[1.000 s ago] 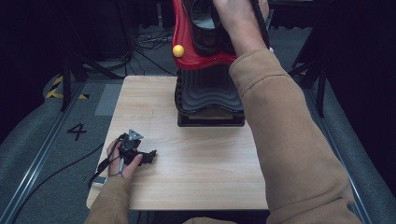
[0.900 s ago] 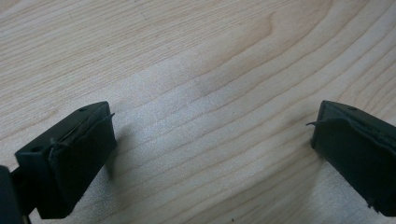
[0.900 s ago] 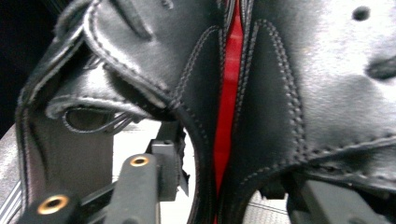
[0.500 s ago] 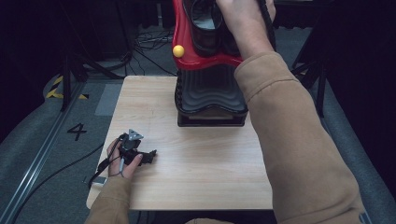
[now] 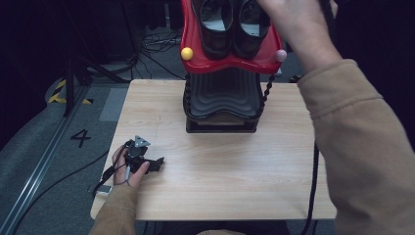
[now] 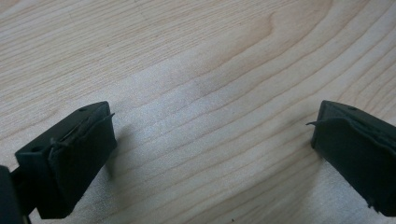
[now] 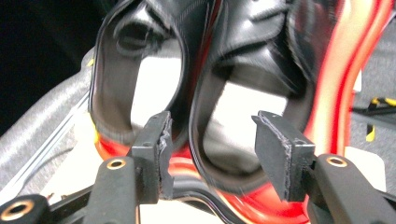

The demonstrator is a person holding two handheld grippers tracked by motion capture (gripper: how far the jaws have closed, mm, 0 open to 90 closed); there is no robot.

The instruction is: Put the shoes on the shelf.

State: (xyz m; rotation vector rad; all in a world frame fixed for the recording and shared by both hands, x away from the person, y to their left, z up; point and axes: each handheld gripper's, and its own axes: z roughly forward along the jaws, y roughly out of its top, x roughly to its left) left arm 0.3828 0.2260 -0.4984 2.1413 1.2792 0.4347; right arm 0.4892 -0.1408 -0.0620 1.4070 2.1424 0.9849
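Note:
Two black shoes (image 5: 215, 24) (image 7: 140, 70) sit side by side, heels toward me, on the red top shelf (image 5: 195, 46) of a black rack (image 5: 222, 98) at the far side of the wooden table (image 5: 220, 166). My right gripper (image 7: 212, 135) hovers just behind them, open. Its jaws have just been opening; the heel of one shoe (image 7: 252, 70) shows in the gap and neither pad touches it. In the high view the right hand (image 5: 293, 24) covers that gripper. My left gripper (image 5: 157, 164) (image 6: 212, 126) rests open on the table's near left, nothing between its jaws.
The red shelf ends in a yellow knob (image 5: 186, 53) and a pink knob (image 5: 280, 55). A coiled black cable (image 5: 266, 93) hangs beside the rack. Grey floor with a "4" mark (image 5: 80, 138) and loose cables lies to the left.
The right hand has drawn off the shoes toward the right and up, so both shoes now show on the red shelf. The left hand has stayed put.

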